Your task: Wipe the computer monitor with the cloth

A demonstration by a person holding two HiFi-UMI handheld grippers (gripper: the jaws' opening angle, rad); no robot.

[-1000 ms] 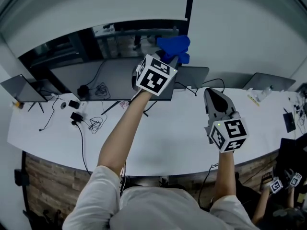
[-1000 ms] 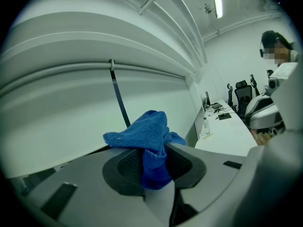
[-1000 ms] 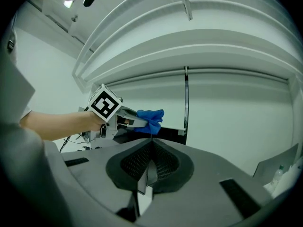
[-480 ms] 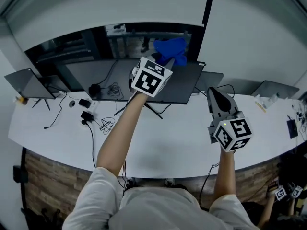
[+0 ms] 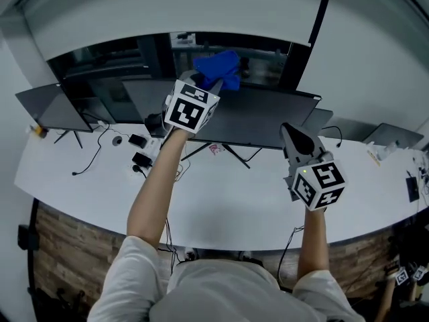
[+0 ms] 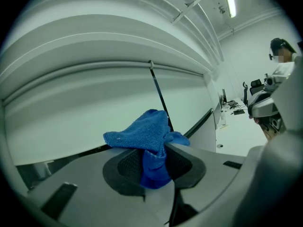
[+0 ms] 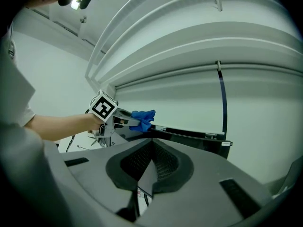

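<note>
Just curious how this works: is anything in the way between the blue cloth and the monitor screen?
Nothing visible is. The left gripper is shut on the blue cloth, which sits right at the top edge of the monitor, with no object between them.

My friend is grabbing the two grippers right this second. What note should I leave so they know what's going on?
Left gripper: shut on the blue cloth, held up at the top edge of the monitor.
Right gripper: shut, empty, hovering over the white desk in front of the monitor.
Done: the cloth is gripped and at the screen.
Left: wipe across and down the screen. How much is already wiped cannot be told.
</note>
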